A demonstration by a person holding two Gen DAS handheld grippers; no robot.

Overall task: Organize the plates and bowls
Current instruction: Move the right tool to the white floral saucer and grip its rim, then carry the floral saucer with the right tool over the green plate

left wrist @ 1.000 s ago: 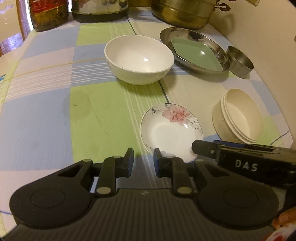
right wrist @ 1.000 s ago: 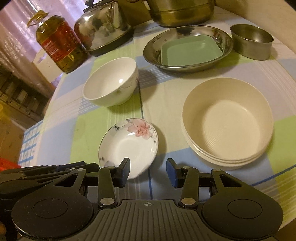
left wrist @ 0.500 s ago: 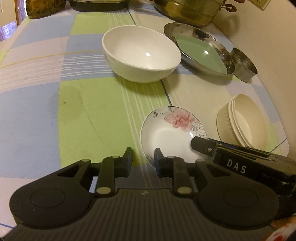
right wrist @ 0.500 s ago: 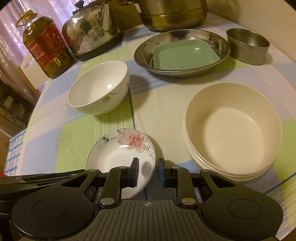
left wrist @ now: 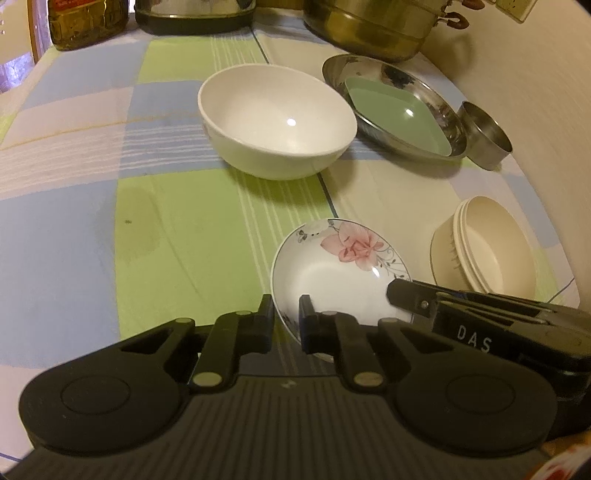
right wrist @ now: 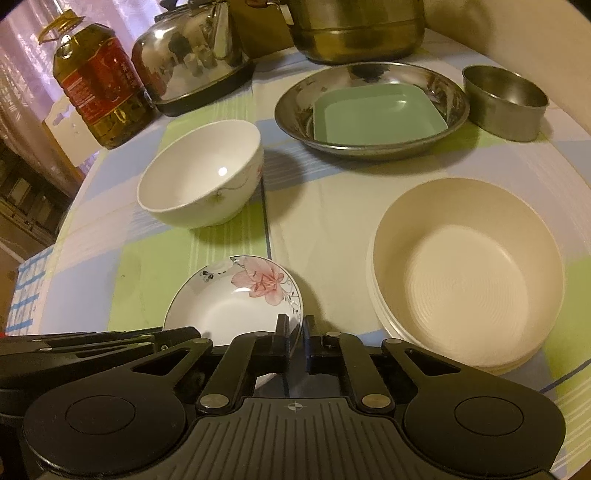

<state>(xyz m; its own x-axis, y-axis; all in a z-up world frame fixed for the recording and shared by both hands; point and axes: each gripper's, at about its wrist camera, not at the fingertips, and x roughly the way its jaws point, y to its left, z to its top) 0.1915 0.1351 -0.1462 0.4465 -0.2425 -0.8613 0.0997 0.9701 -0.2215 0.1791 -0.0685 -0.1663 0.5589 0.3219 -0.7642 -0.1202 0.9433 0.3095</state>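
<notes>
Both grippers are on the little flower plate at once, one from each side. The left gripper has just been closing, and its jaws now pinch the plate's near-left rim, one finger outside the edge and one inside the dish. The right gripper has just been closing too, and it's clamped tight on the near-right rim, jaws almost together with only the thin edge between them. The plate sits near the front of the checked tablecloth, with the side toward the grippers looking a bit raised, though I can't say for sure it's off the cloth. Behind it is the white bowl, well apart. To the right, just beside the plate, is a stack of cream bowls. Further back, a green square dish lies inside a steel pan, with a small steel cup beside that. An oil bottle, kettle and a big pot line the far edge.
</notes>
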